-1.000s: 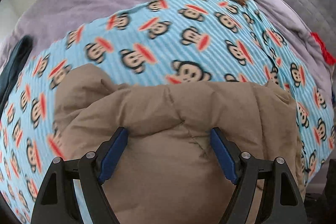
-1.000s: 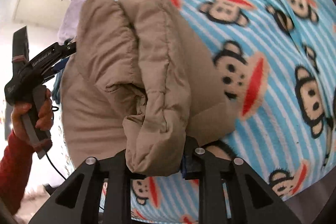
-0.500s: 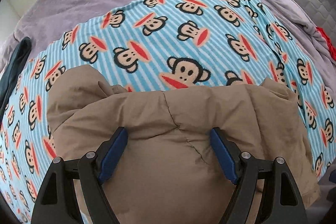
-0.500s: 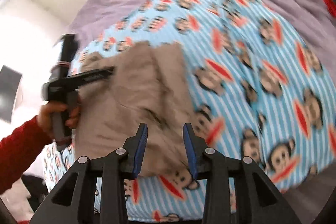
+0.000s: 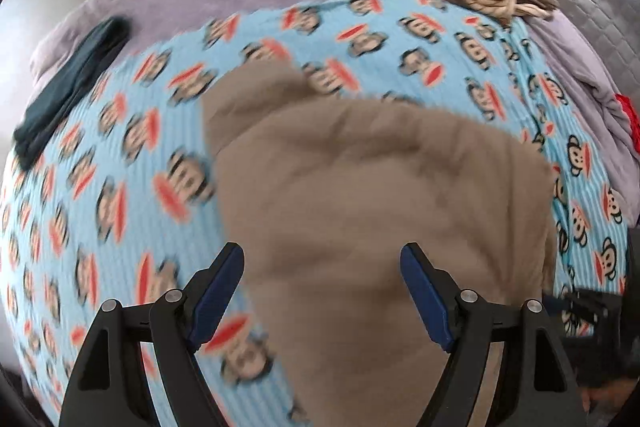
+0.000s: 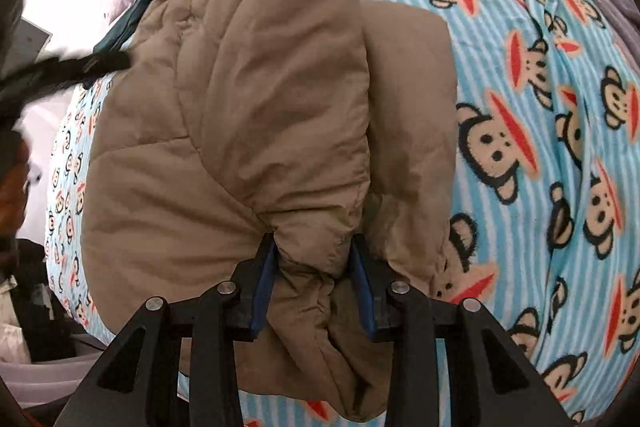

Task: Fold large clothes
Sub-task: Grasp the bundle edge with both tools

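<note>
No words, labels, brand names or numbers can be read here; the blue striped blanket (image 6: 520, 75) bears only cartoon monkey faces.

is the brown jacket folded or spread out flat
Folded: the brown jacket lies doubled in thick layers on the monkey blanket, one bunched flap between the right gripper pads.

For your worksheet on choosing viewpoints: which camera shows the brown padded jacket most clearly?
The right wrist view: the brown padded jacket is sharp, its quilting and folded layers visible, a bunch pinched in the right tongs. The left wrist view shows it blurred beneath the open left tongs.
</note>
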`<action>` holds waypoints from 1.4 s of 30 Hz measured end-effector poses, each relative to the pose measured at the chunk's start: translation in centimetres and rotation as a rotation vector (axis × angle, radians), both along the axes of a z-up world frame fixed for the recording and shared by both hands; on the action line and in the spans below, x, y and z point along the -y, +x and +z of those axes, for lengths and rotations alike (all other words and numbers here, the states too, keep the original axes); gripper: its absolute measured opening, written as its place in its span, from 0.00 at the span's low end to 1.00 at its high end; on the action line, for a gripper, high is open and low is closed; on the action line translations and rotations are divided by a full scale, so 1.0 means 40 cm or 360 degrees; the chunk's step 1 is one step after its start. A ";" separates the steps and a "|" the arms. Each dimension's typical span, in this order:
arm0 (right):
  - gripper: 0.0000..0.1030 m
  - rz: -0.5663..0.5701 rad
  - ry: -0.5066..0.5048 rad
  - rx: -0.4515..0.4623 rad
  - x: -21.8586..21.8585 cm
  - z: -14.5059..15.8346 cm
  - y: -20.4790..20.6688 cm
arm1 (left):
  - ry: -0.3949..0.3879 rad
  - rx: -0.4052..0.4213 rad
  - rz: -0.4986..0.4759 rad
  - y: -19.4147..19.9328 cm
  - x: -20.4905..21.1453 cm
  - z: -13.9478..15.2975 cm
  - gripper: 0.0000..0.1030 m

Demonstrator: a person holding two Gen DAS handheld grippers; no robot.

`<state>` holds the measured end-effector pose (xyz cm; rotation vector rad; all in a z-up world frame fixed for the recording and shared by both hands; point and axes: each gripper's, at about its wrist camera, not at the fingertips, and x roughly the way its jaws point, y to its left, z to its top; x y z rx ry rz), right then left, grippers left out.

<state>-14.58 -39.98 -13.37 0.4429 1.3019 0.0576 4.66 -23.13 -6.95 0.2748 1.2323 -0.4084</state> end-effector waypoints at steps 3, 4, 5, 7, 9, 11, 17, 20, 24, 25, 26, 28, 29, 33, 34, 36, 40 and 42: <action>0.39 0.0022 -0.0002 -0.0025 -0.005 -0.014 0.010 | -0.0018 -0.0068 0.0107 -0.044 -0.067 -0.011 0.78; 0.39 0.0032 -0.0010 -0.0030 -0.009 -0.019 0.015 | -0.0033 -0.0092 0.0130 -0.056 -0.084 -0.017 0.78; 0.40 0.0038 -0.0015 -0.0033 -0.014 -0.019 0.015 | -0.0056 -0.0124 0.0157 -0.069 -0.100 -0.027 0.78; 0.40 0.0038 -0.0018 -0.0045 -0.019 -0.025 0.018 | -0.0094 -0.0188 0.0203 -0.087 -0.122 -0.057 0.80; 0.41 0.0033 -0.0013 -0.0059 -0.021 -0.036 0.028 | -0.0154 -0.0240 0.0262 -0.094 -0.142 -0.091 0.85; 0.41 0.0036 -0.0020 -0.0074 -0.025 -0.039 0.032 | -0.0200 -0.0278 0.0292 -0.089 -0.149 -0.114 0.85; 0.44 0.0052 0.0000 -0.0129 -0.014 -0.037 0.069 | -0.0258 -0.0340 0.0329 -0.081 -0.162 -0.144 0.94; 0.45 0.0035 0.0017 -0.0141 -0.011 -0.034 0.093 | -0.0272 -0.0370 0.0317 -0.070 -0.166 -0.146 0.94; 0.45 0.0032 0.0023 -0.0145 -0.003 -0.038 0.106 | -0.0253 -0.0400 0.0326 -0.053 -0.171 -0.148 0.99; 0.46 0.0029 0.0027 -0.0148 -0.004 -0.038 0.107 | -0.0257 -0.0393 0.0322 -0.051 -0.172 -0.144 0.99; 0.46 0.0026 0.0034 -0.0150 0.000 -0.037 0.106 | -0.0265 -0.0374 0.0320 -0.049 -0.173 -0.137 0.99; 0.46 0.0019 0.0050 -0.0153 0.005 -0.037 0.107 | -0.0291 -0.0322 0.0316 -0.044 -0.183 -0.121 0.99; 0.47 0.0013 0.0060 -0.0154 0.012 -0.035 0.100 | -0.0301 -0.0315 0.0312 -0.040 -0.186 -0.119 0.99; 0.53 0.0002 0.0074 -0.0154 0.036 -0.016 0.088 | -0.0371 -0.0394 0.0309 -0.017 -0.195 -0.139 0.99; 0.55 0.0006 0.0071 -0.0143 0.043 -0.003 0.089 | -0.0394 -0.0416 0.0315 -0.012 -0.198 -0.145 0.99; 0.61 0.0009 0.0079 -0.0121 0.059 0.018 0.091 | -0.0434 -0.0442 0.0327 -0.005 -0.204 -0.153 0.99; 0.79 -0.0025 0.0134 -0.0075 0.113 0.054 0.101 | -0.0483 -0.0482 0.0342 0.001 -0.210 -0.168 0.99; 0.86 -0.0049 0.0169 -0.0059 0.133 0.060 0.106 | -0.0499 -0.0492 0.0339 0.004 -0.209 -0.173 0.99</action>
